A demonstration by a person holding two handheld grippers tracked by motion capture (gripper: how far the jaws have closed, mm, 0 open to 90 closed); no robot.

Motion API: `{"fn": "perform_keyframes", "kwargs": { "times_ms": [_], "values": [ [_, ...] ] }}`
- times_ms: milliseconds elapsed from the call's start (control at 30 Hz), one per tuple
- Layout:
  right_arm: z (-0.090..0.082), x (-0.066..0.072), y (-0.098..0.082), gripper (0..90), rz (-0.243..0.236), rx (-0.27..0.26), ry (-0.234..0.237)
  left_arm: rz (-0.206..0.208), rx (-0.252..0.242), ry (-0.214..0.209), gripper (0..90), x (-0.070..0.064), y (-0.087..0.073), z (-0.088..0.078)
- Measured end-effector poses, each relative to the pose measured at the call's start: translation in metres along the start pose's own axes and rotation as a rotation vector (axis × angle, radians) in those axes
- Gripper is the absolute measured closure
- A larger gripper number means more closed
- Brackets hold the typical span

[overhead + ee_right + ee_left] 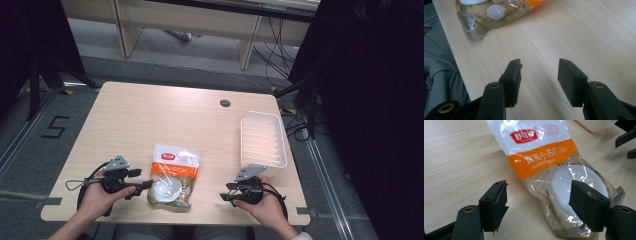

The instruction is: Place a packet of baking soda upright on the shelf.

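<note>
A clear plastic pouch with an orange band and a red logo, packed with pale powder (173,176), lies flat on the light wooden bench (150,115) near its front edge, between the two grippers. The left gripper (141,186) sits just beside the pouch's lower left side, its jaws spread with nothing between them; in the left gripper view the pouch (554,177) lies just ahead of the spread jaws. The right gripper (225,192) rests apart on the pouch's other side, jaws likewise spread over bare wood.

The pouch looks soft and saggy: the glossy film is likely slippery, and the loose fill would shift and slump when lifted. The flat sealed top or a side seam probably offers the firmest hold. A white ribbed plastic tray (263,139) stands at the bench's right side.
</note>
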State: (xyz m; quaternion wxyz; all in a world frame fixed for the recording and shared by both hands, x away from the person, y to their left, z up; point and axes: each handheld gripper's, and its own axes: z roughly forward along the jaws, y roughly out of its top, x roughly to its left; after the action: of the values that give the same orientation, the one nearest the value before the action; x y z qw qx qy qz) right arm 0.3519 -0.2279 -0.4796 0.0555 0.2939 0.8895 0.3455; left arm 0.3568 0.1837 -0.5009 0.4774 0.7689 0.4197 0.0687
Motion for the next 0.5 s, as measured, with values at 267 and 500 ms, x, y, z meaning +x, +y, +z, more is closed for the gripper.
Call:
{"fn": "perform_keyframes", "kwargs": {
  "times_ms": [267, 500],
  "values": [
    [0.001, 0.002, 0.001, 52.9, -0.010, 0.021, -0.002, -0.052, 0.012, -0.024, 33.8, 0.011, 0.010, 0.014],
    [0.003, 0.000, 0.001, 52.4, -0.005, 0.024, 0.006, -0.088, 0.026, -0.048, 34.4, 0.014, 0.016, 0.029]
  ]
}}
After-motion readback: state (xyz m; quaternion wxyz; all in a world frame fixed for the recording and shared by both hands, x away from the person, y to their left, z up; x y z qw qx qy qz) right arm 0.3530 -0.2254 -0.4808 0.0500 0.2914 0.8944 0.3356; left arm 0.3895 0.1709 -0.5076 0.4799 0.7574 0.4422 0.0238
